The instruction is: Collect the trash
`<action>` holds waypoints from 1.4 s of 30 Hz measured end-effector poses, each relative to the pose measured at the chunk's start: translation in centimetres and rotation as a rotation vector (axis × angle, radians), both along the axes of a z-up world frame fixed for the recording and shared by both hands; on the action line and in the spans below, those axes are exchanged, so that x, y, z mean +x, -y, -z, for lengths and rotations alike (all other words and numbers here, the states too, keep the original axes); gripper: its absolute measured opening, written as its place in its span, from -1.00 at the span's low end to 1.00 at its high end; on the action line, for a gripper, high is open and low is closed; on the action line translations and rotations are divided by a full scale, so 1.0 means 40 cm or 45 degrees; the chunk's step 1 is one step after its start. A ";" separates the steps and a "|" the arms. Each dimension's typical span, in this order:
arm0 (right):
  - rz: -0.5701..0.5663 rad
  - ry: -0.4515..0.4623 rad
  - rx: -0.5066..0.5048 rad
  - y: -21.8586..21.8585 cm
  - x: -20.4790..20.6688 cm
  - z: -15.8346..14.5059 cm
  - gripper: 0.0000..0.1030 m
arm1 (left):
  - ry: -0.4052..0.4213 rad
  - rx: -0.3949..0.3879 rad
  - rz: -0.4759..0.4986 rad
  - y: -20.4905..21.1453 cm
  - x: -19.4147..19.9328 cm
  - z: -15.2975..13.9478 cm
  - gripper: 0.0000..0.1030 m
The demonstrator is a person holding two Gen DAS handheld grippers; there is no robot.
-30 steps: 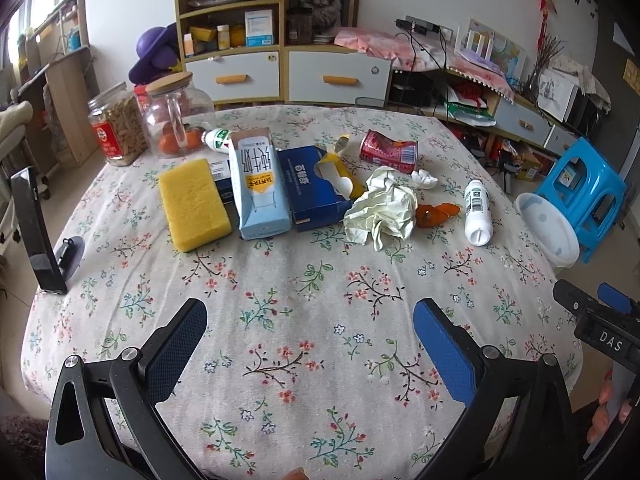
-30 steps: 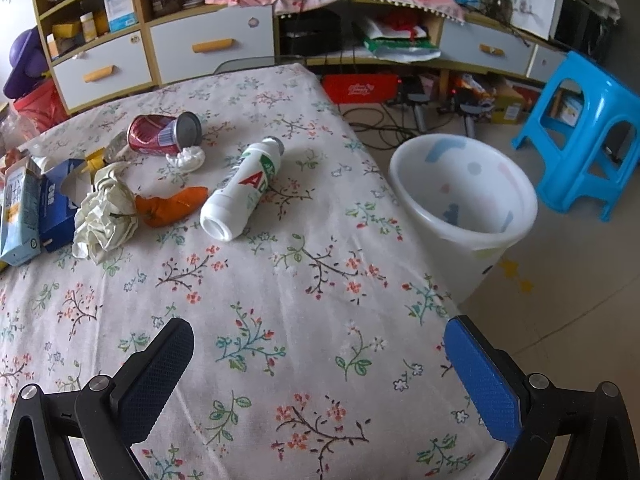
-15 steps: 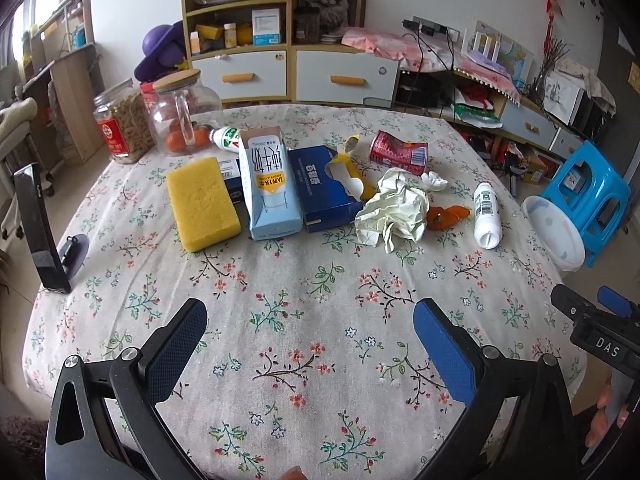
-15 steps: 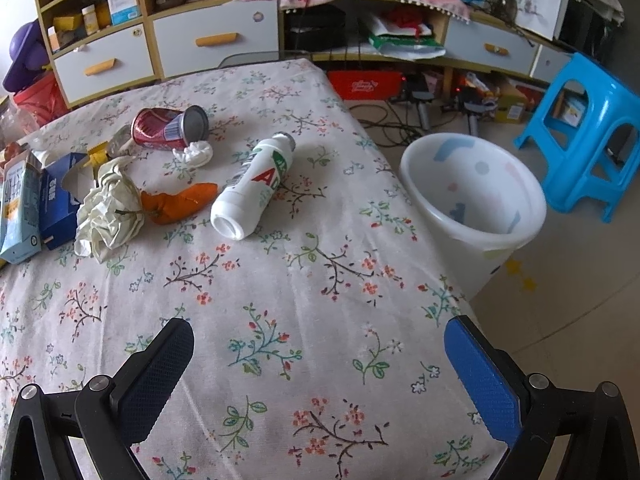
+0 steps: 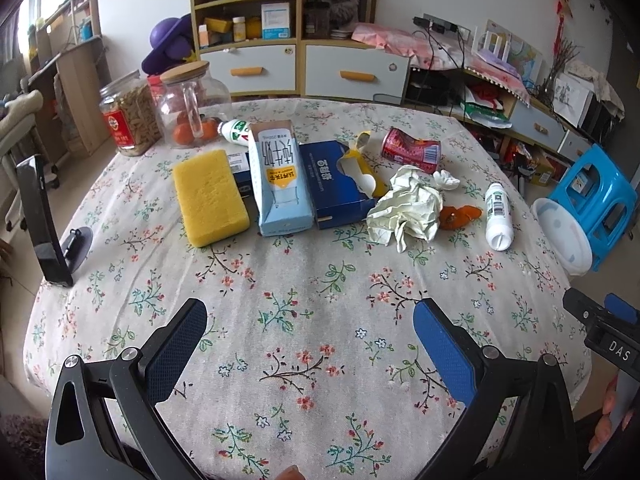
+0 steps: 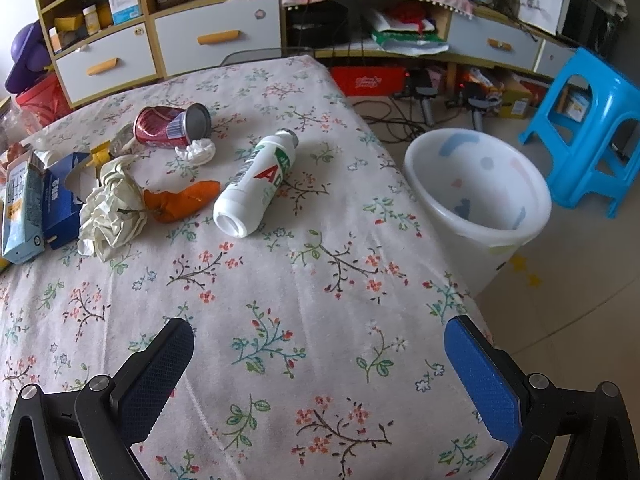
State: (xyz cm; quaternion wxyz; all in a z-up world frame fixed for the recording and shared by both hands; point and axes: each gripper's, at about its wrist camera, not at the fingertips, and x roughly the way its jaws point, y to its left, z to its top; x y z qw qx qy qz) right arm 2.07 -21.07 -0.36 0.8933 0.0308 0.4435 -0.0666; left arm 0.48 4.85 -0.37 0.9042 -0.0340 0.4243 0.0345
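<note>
Status: collection not started, judging by the layout. The tabletop [image 5: 304,320], covered in a floral cloth, carries all the trash, and what shows of the inside of the white bin [image 6: 476,184] looks empty; its floor is not fully visible. The bin stands on the room floor off the tabletop edge, ahead and to the right of the right hand-held gripper [image 6: 318,368], beside a blue stool [image 6: 588,120]. Both tools hover over bare cloth at the near edge: the right hand-held gripper has its jaws spread wide with nothing between them, and the left hand-held gripper [image 5: 310,344] is likewise wide apart and empty. Items left, largest first: a blue tissue box [image 5: 340,184] and a pale blue carton [image 5: 280,180] ahead of the left tool, touching side by side; a crumpled paper wad [image 6: 112,212] ahead-left of the right tool; a white bottle [image 6: 256,184] lying on its side almost straight ahead of it, nearest the bin; a dented red can [image 6: 168,126] farther back; an orange peel [image 6: 180,202] between wad and bottle; a small white scrap [image 6: 198,152] just in front of the can. The yellow sponge [image 5: 208,196] and two glass jars [image 5: 160,112] ahead-left of the left tool are probably not trash. Judgement: every pick and drop remains; the bottle seems the easiest first pick for the right tool.
</note>
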 end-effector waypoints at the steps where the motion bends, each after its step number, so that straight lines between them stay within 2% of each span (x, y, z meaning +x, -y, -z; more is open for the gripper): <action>1: 0.004 -0.001 0.002 0.001 0.001 0.000 1.00 | -0.001 0.000 -0.004 -0.002 0.001 0.000 1.00; 15: -0.009 0.011 0.009 -0.011 0.001 -0.006 1.00 | -0.005 0.001 -0.049 -0.030 0.010 0.004 1.00; 20: -0.045 -0.009 0.041 -0.028 0.013 -0.009 1.00 | -0.037 -0.010 -0.066 -0.051 0.022 0.006 1.00; 26: -0.125 -0.015 0.084 -0.063 0.038 -0.052 1.00 | -0.089 0.019 -0.051 -0.081 0.055 -0.004 1.00; 30: -0.171 -0.007 0.061 -0.087 0.069 -0.087 1.00 | -0.105 0.013 -0.050 -0.119 0.082 -0.016 1.00; 33: -0.201 -0.009 0.055 -0.093 0.097 -0.107 1.00 | -0.139 -0.027 -0.038 -0.149 0.114 -0.017 1.00; 37: -0.219 -0.020 0.050 -0.095 0.144 -0.122 1.00 | -0.237 -0.117 -0.013 -0.192 0.179 -0.006 1.00; 40: -0.223 -0.065 0.085 -0.097 0.199 -0.108 1.00 | -0.283 -0.197 -0.053 -0.240 0.234 -0.004 1.00; 42: -0.226 -0.113 0.122 -0.099 0.229 -0.091 1.00 | -0.275 -0.220 -0.079 -0.262 0.259 -0.004 1.00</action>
